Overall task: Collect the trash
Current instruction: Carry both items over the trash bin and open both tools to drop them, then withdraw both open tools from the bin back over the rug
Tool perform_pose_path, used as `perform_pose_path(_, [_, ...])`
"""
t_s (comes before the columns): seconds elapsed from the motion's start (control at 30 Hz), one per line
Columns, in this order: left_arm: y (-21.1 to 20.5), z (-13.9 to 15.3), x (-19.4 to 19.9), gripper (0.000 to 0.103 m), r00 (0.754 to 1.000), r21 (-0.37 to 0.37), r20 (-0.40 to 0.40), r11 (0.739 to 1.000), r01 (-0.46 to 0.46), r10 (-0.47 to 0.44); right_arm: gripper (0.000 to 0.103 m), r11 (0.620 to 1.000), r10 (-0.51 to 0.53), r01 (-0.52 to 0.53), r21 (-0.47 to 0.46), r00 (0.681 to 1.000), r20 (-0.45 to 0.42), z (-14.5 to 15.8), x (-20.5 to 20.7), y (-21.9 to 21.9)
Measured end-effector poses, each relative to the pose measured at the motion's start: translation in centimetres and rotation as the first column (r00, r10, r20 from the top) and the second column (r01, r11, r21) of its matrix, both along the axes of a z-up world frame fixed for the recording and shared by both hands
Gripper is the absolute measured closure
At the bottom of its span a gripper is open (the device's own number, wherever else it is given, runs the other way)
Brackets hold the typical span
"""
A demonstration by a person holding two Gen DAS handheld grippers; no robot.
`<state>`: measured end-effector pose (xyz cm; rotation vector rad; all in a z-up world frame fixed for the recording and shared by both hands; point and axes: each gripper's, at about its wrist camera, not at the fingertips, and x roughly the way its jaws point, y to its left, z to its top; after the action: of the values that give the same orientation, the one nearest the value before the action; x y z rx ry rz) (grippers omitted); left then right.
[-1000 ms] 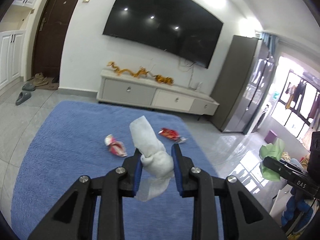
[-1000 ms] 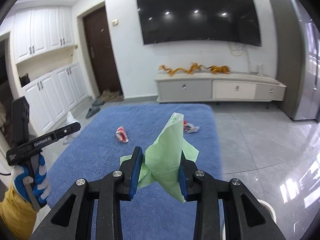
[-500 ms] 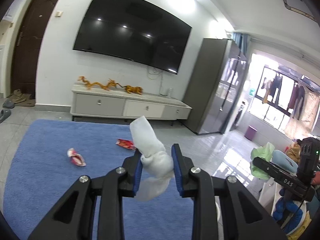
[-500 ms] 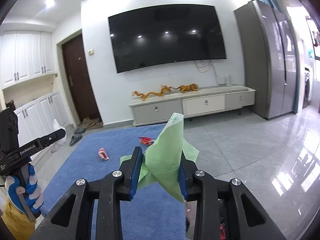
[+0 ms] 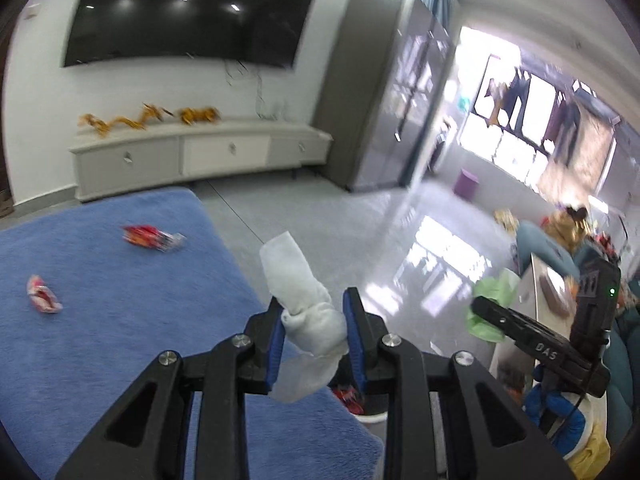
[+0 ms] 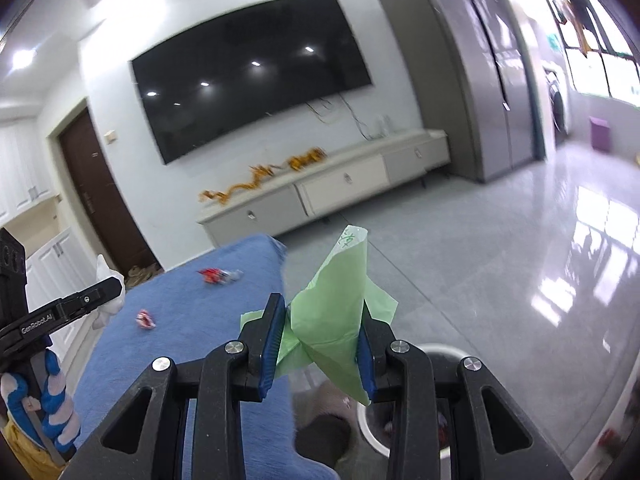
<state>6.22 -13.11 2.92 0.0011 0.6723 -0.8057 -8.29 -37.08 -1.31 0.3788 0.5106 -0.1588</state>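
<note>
My left gripper point(image 5: 314, 334) is shut on a crumpled white tissue point(image 5: 304, 304) and holds it above the rug's right edge. My right gripper point(image 6: 320, 346) is shut on a green paper scrap point(image 6: 338, 304). A white trash bin shows below the left gripper point(image 5: 370, 416) and below the right gripper point(image 6: 404, 408), partly hidden by the fingers, with red trash inside. Two red-and-white wrappers lie on the blue rug point(image 5: 100, 320): one near the far edge point(image 5: 152, 238), one further left point(image 5: 43, 299). The right gripper also shows in the left wrist view point(image 5: 492, 316).
A white TV cabinet point(image 5: 192, 152) stands against the wall under a black TV point(image 5: 188, 12). A grey fridge point(image 5: 384, 100) stands at the right. Glossy grey tiles point(image 6: 500, 272) lie right of the rug. Cluttered furniture point(image 5: 560, 264) is at the far right.
Both grippers have swung to the right and lowered toward the rug's right edge, still holding the tissue and the green paper. The white bin has come into view below them.
</note>
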Motion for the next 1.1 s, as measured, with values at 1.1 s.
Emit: perform_pose_path(1.1, [-24.8, -18.5, 3.2, 0.053, 0.905, 0.205, -0.37, 0.932, 0.298, -0.208, 0.049, 0.933, -0.116, 0.23, 0.275, 0.919, -0.376, -21.0, 2.6, -13.4])
